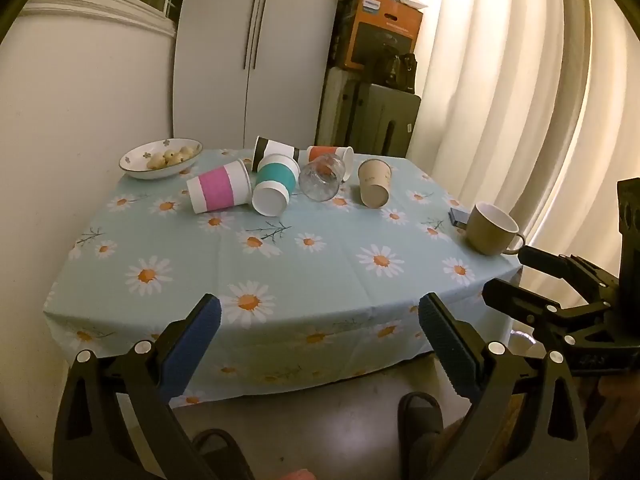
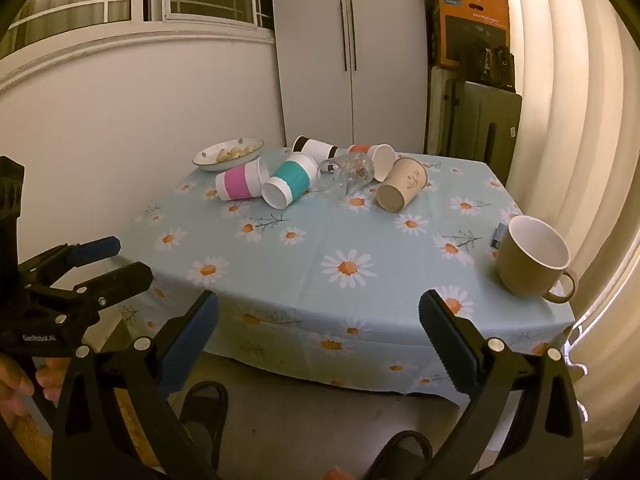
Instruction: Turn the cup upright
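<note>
Several cups lie on their sides at the far part of the table: a pink-banded cup (image 1: 218, 192) (image 2: 239, 185), a teal-banded cup (image 1: 274, 188) (image 2: 288, 184), a black-banded cup (image 1: 272, 150) (image 2: 314, 147), an orange-banded cup (image 1: 332, 156) (image 2: 374, 156), a clear glass (image 1: 322, 182) (image 2: 344, 176) and a beige paper cup (image 1: 374, 188) (image 2: 402, 190). A tan mug (image 1: 490, 232) (image 2: 532, 260) stands upright at the right edge. My left gripper (image 1: 320, 320) (image 2: 112, 258) and right gripper (image 2: 318, 316) (image 1: 508, 270) are open and empty, held before the table's near edge.
A white bowl of small pale food (image 1: 160, 158) (image 2: 228, 154) sits at the far left corner. A small dark object (image 1: 458, 216) lies beside the mug. The table (image 1: 300, 264) has a daisy cloth. Curtains hang at the right, a cabinet and boxes behind.
</note>
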Available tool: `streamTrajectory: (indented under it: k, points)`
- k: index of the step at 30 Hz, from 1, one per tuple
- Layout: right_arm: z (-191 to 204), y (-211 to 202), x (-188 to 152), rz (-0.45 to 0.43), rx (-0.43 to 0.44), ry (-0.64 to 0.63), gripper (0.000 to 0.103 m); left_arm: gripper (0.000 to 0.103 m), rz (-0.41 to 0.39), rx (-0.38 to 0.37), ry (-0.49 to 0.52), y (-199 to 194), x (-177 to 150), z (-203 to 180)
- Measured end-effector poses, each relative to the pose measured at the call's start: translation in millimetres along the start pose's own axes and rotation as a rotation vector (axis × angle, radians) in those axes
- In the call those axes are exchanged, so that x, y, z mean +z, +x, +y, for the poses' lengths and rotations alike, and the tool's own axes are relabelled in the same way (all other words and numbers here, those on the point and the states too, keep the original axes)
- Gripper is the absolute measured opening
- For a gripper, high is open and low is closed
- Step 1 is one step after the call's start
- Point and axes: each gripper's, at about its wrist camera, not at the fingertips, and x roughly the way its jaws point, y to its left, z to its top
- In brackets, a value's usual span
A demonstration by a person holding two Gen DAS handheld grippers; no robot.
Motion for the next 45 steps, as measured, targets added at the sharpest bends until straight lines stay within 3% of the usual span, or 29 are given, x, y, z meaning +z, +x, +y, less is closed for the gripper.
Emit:
streamTrajectory:
  k: [45]
  points:
    - [-0.8, 5.5, 5.3, 0.024, 0.021, 0.034, 0.099, 0.096, 0.014, -0.056, -0.018, -6.3, -0.1, 0.0]
